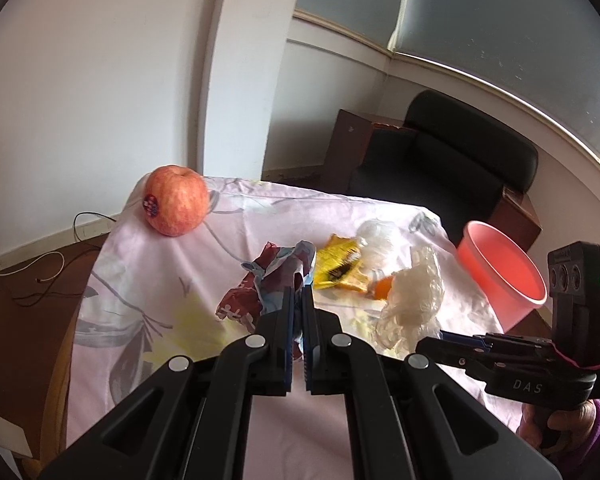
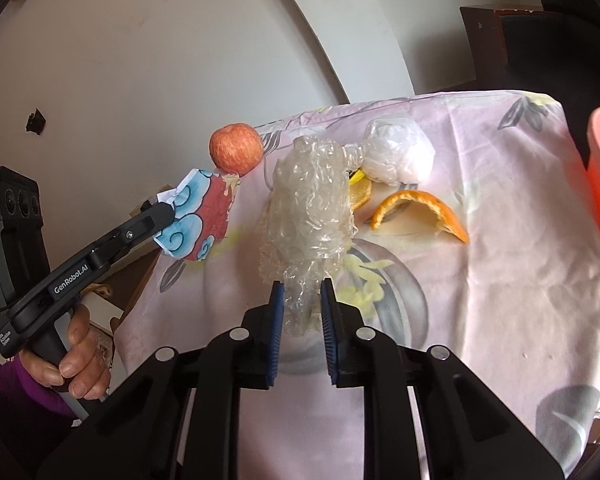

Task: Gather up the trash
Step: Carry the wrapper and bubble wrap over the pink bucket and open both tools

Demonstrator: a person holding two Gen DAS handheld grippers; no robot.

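Observation:
My left gripper is shut on a crumpled red-and-blue paper wrapper and holds it above the table; the wrapper also shows in the right wrist view. My right gripper is shut on a wad of clear plastic film, which also shows in the left wrist view. On the pink floral cloth lie an orange peel, a yellow wrapper and a white plastic bag ball. A pink bin stands off the table's right edge.
A red apple sits at the table's far left corner. A black armchair and brown cabinet stand behind the table. Cables lie on the floor to the left.

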